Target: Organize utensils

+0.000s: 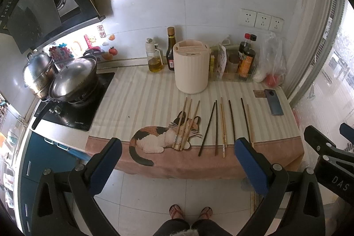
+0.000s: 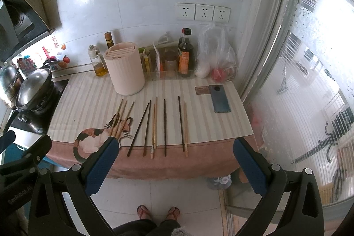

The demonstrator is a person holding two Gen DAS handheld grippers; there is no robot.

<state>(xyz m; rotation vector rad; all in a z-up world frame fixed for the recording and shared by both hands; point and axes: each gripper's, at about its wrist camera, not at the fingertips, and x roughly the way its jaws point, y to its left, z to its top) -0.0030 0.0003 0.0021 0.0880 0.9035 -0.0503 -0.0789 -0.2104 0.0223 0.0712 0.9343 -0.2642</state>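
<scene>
Carefully bring either wide-open, empty gripper [image 1: 178, 147] [image 2: 176, 148] down onto one chopstick [image 2: 164, 127] before the holder [image 2: 124, 69].

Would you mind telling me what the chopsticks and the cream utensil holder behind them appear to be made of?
The light chopsticks look like bamboo or pale wood: matte, tan. The dark chopsticks look like dark wood or lacquer, which one I cannot tell. The utensil holder seems to be plastic: smooth, uniform cream, with a moulded slotted top.

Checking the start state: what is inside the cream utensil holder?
The utensil holder shows only its slotted top, with no utensils sticking out; its interior is hidden. All chopsticks lie on the mat.
</scene>
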